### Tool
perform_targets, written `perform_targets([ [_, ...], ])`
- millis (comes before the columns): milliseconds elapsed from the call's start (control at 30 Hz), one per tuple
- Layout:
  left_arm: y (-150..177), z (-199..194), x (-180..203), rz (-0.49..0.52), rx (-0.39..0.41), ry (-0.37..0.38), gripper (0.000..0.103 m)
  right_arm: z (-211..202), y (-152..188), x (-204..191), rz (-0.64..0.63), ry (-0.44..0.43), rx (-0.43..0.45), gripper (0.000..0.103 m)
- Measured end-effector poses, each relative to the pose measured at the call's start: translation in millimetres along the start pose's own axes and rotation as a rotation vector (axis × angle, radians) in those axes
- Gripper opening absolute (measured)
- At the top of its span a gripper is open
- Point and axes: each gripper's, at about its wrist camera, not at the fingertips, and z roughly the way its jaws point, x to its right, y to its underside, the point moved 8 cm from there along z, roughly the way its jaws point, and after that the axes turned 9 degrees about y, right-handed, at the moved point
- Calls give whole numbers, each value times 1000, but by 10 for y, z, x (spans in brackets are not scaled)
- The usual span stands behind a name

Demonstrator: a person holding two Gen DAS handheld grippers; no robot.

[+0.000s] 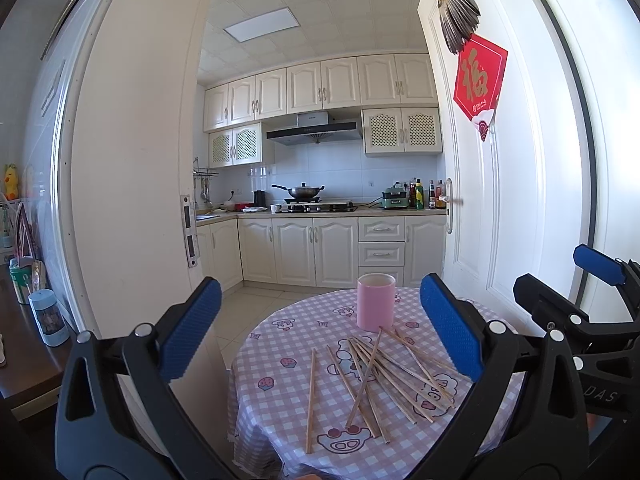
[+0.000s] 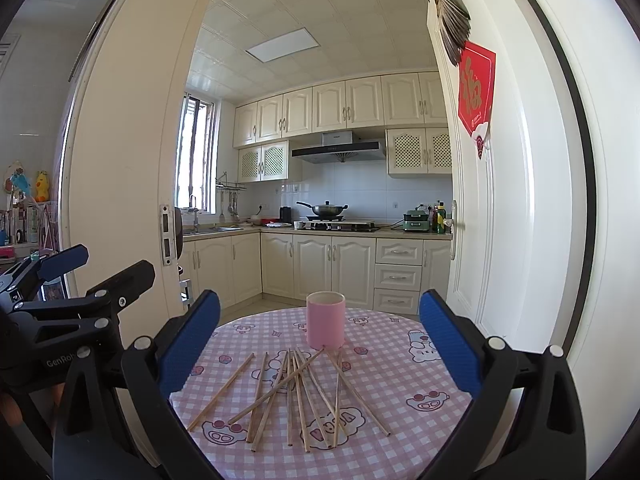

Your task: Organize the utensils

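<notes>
Both grippers — left gripper (image 1: 320,328) and right gripper (image 2: 320,340) — gape empty above scattered wooden chopsticks (image 2: 296,396) at lower centre, none yet in the pink cup (image 2: 325,326) — next, pinching one

Left hand-held gripper (image 1: 320,336) and right hand-held gripper (image 2: 320,346) showing black plastic frames, silver pivot screws and textured blue finger pads (image 1: 450,328); white lettering marking one body.
</notes>
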Motion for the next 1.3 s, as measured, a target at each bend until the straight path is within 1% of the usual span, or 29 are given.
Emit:
perform_targets([
  [1000,-24,27,-27,-1,-1,-1,97,4,-29,-14,-4,-4,-2,96],
  [1300,-14,224,-61,3,-16,-6,97,195,-30,-24,-21,-7,-10,96],
])
